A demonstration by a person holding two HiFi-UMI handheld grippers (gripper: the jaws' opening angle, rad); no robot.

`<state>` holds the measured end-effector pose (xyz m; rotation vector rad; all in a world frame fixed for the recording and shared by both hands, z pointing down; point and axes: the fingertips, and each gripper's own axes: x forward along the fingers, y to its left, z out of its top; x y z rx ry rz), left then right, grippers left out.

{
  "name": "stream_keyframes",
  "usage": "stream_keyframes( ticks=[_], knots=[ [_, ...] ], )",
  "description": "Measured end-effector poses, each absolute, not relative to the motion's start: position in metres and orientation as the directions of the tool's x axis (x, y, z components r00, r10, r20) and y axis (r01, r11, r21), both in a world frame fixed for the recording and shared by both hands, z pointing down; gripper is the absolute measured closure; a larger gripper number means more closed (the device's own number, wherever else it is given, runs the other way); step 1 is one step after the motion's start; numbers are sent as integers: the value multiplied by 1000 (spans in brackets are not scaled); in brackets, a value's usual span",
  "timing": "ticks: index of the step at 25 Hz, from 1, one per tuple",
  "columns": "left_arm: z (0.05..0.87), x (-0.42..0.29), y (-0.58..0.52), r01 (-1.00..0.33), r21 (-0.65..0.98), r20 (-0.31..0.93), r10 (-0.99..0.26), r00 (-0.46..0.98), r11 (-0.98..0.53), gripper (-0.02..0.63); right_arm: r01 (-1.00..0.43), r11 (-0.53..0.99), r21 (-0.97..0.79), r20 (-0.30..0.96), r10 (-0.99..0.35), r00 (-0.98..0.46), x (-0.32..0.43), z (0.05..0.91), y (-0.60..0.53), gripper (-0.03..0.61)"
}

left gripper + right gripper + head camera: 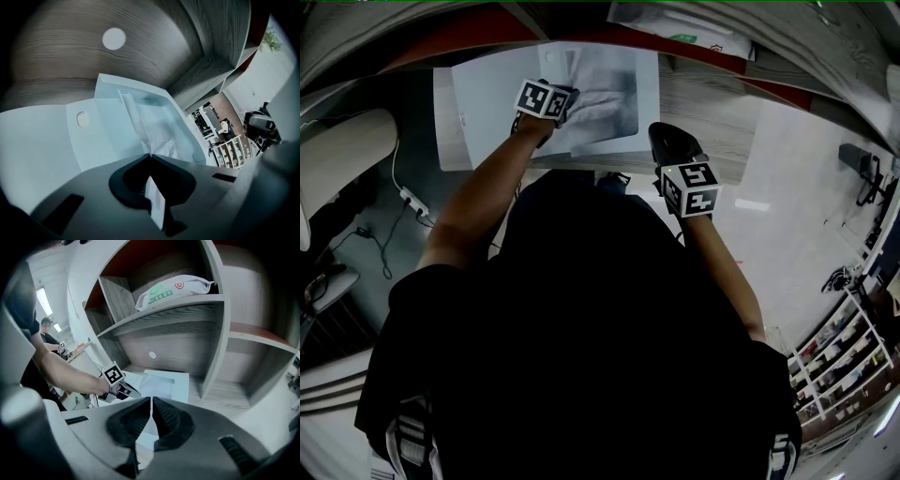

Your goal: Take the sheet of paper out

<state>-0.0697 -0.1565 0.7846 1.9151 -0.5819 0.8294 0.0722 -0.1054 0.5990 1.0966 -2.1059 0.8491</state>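
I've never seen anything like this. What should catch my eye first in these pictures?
First, the left gripper, shut on a crumpled sheet that sticks out of a pale sleeve lying on the wooden shelf. The right gripper hangs beside the sleeve, jaws shut with nothing between them. Above, a white bag lies on the upper shelf.

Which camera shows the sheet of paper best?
The left gripper view: the sheet of paper is close, crumpled, running into the shut left gripper. The head view shows it small and grey; the right gripper view, a faraway pale patch.
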Motion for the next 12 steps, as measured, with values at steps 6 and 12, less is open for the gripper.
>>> stream_keyframes(
  ticks=[6, 12],
  knots=[
    [779, -84, -153, -697, 566, 753, -67, 654, -439, 597, -852, 458, -253, 741, -475, -475, 69, 595, -109, 555],
    [775, -101, -151, -712, 565, 756, -85, 649, -418, 597, -852, 462, -247, 735, -484, -475, 68, 590, -112, 556]
  ],
)
